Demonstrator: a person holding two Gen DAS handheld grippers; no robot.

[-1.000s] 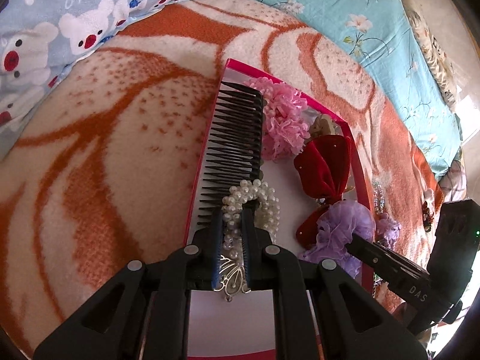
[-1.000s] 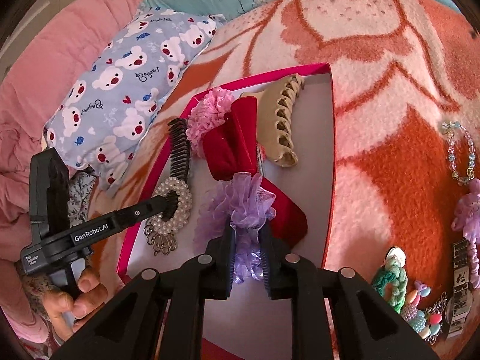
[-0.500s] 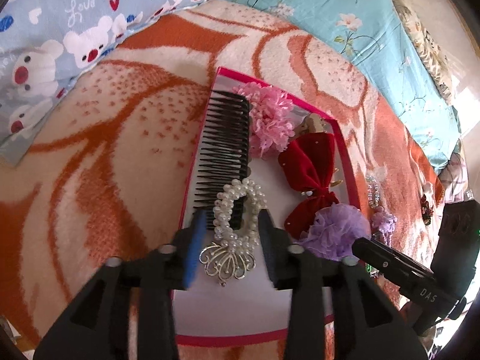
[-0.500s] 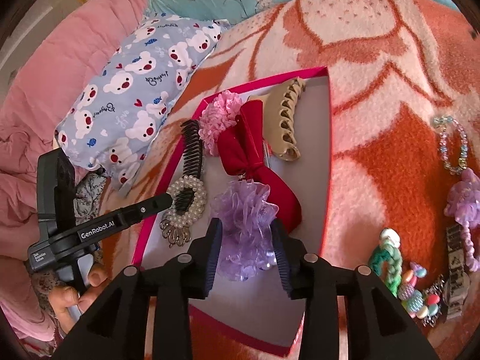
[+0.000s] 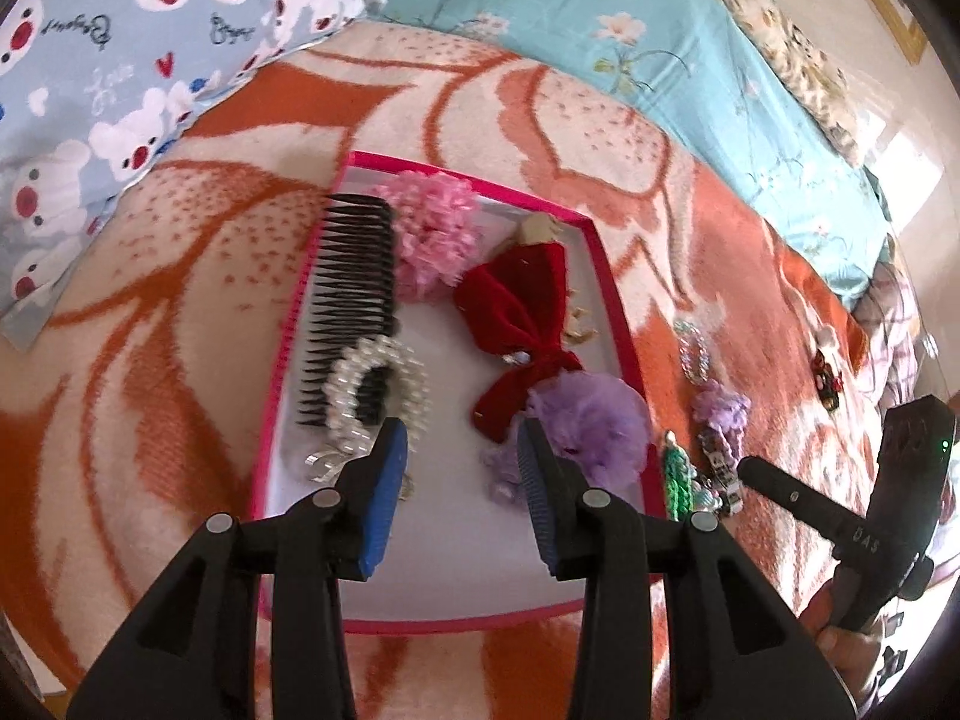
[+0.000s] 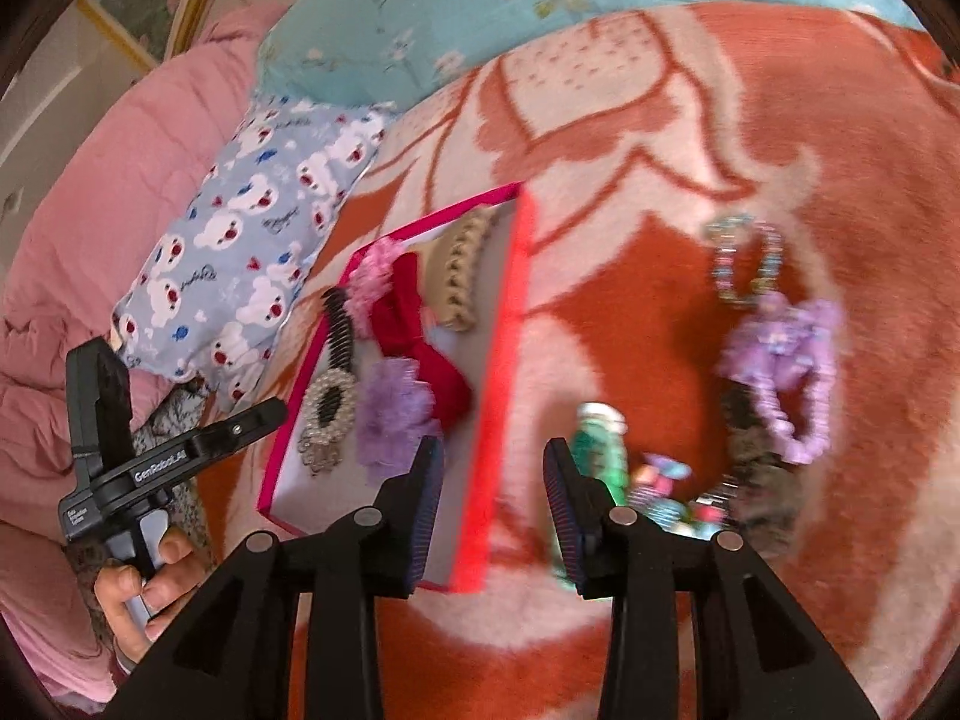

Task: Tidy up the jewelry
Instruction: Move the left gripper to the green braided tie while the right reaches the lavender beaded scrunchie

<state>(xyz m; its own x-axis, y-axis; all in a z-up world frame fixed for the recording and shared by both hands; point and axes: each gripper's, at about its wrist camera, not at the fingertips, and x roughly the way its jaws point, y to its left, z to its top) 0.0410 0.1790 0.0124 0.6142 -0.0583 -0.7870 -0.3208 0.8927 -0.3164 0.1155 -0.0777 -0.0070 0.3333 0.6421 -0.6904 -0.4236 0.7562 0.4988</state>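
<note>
A pink-rimmed tray [image 5: 621, 324] [image 6: 516, 300] lies on the blanket. It holds a black comb [image 5: 354, 294], a pearl hair clip [image 5: 375, 396] [image 6: 327, 414], a pink scrunchie [image 5: 435, 240], a red bow [image 5: 522, 312] [image 6: 414, 330], a purple scrunchie [image 5: 594, 420] [image 6: 393, 408] and a beige claw clip [image 6: 459, 276]. My left gripper [image 5: 462, 444] is open and empty above the tray's near part. My right gripper [image 6: 489, 462] is open and empty above the tray's right rim.
On the blanket right of the tray lie a bead bracelet [image 6: 744, 258], a purple ruffled hair tie [image 6: 786, 360], a green braided piece [image 6: 600, 438] and small colourful items [image 6: 666, 480]. A bear-print pillow [image 6: 252, 240] and a teal sheet [image 5: 660, 30] lie behind.
Both grippers opened, let go of the pearl clip and the purple scrunchie, and pulled back. The right gripper swung right toward the loose items on the blanket.
</note>
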